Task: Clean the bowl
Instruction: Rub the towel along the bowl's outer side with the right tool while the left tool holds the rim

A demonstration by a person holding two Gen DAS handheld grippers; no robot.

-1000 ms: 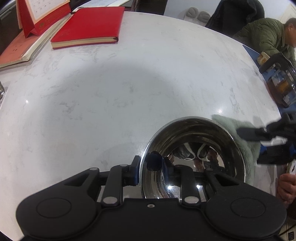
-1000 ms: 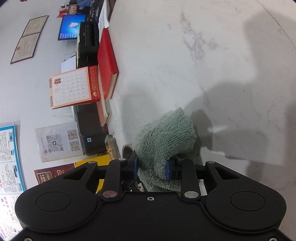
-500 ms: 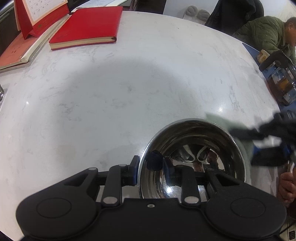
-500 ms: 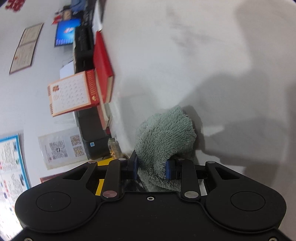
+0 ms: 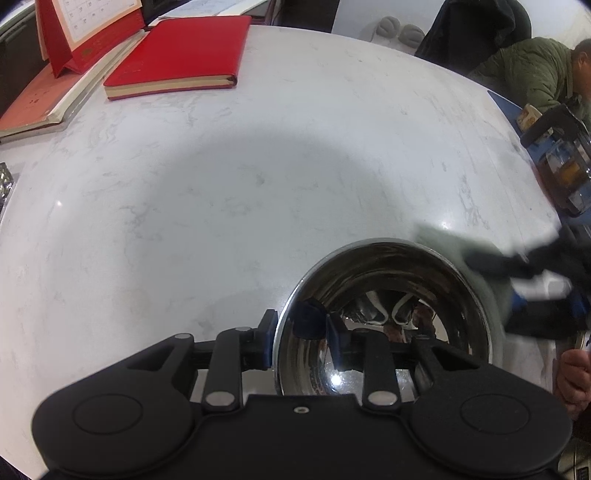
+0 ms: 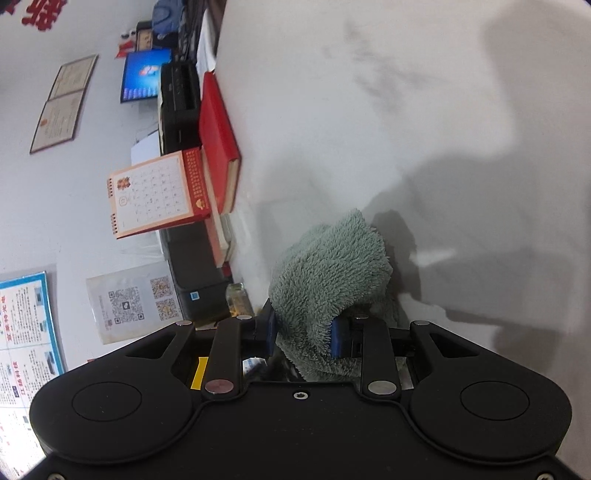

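A shiny steel bowl [image 5: 388, 295] sits on the white marble table [image 5: 240, 184], low and right of centre in the left wrist view. My left gripper [image 5: 301, 341] is shut on the bowl's near-left rim, one finger inside and one outside. My right gripper [image 6: 304, 330] is shut on a fluffy grey-green cloth [image 6: 332, 269]. In the left wrist view the right gripper [image 5: 532, 288] and cloth [image 5: 439, 240] appear blurred at the bowl's far-right rim. The bowl is not visible in the right wrist view.
A red notebook [image 5: 181, 59], a desk calendar [image 5: 85, 33] and stacked books lie at the table's far left. A glass teapot [image 5: 565, 162] stands at the right edge. A seated person [image 5: 532, 70] is beyond the table. A hand [image 5: 574, 376] shows at right.
The right gripper with the cloth has shifted along the bowl's far-right rim and is now motion-blurred. The left gripper and bowl have stayed in place.
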